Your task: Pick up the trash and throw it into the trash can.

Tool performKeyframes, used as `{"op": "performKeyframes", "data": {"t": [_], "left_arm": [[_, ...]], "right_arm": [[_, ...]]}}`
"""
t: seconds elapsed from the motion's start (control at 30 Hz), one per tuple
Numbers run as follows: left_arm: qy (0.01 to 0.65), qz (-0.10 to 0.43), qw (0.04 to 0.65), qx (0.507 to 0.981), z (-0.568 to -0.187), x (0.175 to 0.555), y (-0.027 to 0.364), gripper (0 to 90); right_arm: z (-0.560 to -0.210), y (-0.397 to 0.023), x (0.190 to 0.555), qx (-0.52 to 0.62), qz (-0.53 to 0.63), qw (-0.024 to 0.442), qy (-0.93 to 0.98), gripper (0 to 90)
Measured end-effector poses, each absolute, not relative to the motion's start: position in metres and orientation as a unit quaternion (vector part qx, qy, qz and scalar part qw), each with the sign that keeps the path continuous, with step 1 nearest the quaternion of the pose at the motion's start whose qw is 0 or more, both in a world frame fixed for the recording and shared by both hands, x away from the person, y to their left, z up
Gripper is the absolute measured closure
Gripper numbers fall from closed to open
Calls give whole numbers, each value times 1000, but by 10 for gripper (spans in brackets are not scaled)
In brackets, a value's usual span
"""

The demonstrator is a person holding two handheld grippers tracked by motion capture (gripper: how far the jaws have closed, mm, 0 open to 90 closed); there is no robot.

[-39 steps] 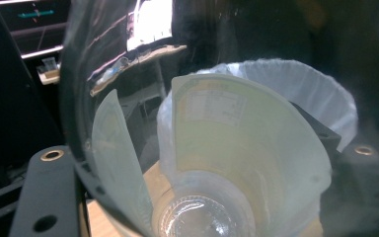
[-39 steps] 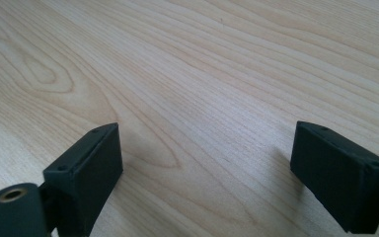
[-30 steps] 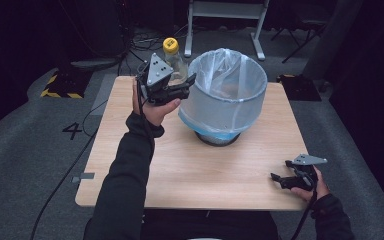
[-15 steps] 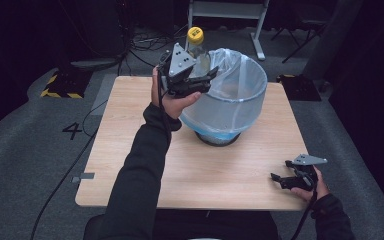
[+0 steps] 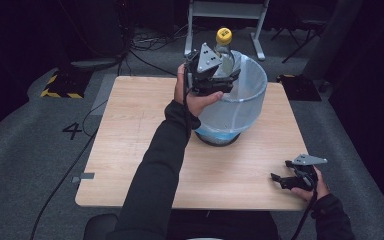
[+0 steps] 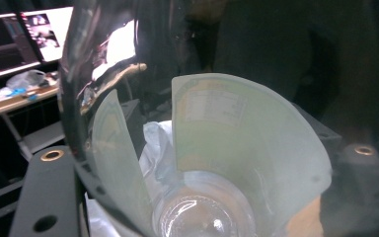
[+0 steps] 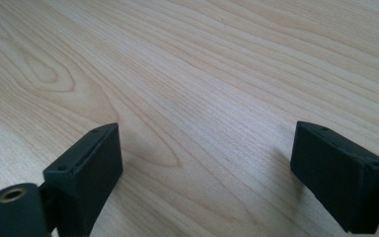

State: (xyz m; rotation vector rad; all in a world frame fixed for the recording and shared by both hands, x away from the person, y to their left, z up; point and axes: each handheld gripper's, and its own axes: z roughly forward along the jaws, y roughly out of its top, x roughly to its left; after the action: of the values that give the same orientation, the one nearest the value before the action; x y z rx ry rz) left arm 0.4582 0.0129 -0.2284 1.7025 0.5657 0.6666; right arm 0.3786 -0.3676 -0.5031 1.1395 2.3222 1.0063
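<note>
One bottle (image 5: 223, 50) sits clamped in the left gripper (image 5: 211, 75) above the lined bin (image 5: 240, 107), drop pending; right gripper (image 5: 289, 180) rests spread, empty, on the table (image 5: 130, 130).

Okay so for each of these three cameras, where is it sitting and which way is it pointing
High view: above the person's side, looking forward and down at the table; both forearms and grippers show, the left gripper holding a bottle over the lined bin.
Left gripper view: rides the left gripper, looking along the clear bottle clamped close to the lens.
Right gripper view: rides the right gripper, facing bare tabletop between open jaws.
Shared: bottle in high and left views; tabletop in high and right.
</note>
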Motion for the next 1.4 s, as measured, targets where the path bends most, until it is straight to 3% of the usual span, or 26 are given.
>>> {"op": "performKeyframes", "data": {"t": [0.67, 0.9, 1.0, 1.4], "left_arm": [[280, 282, 516, 759, -243, 479, -4, 276], [310, 300, 512, 743, -245, 480, -5, 249], [317, 298, 534, 724, -234, 478, 2, 200], [297, 309, 542, 723, -204, 451, 39, 182]], "right_arm": [[-503, -367, 378, 409, 360, 181, 819, 125], [-503, -367, 378, 409, 360, 181, 819, 125], [-503, -367, 378, 409, 360, 181, 819, 125], [-503, -368, 378, 399, 357, 181, 825, 131]]}}
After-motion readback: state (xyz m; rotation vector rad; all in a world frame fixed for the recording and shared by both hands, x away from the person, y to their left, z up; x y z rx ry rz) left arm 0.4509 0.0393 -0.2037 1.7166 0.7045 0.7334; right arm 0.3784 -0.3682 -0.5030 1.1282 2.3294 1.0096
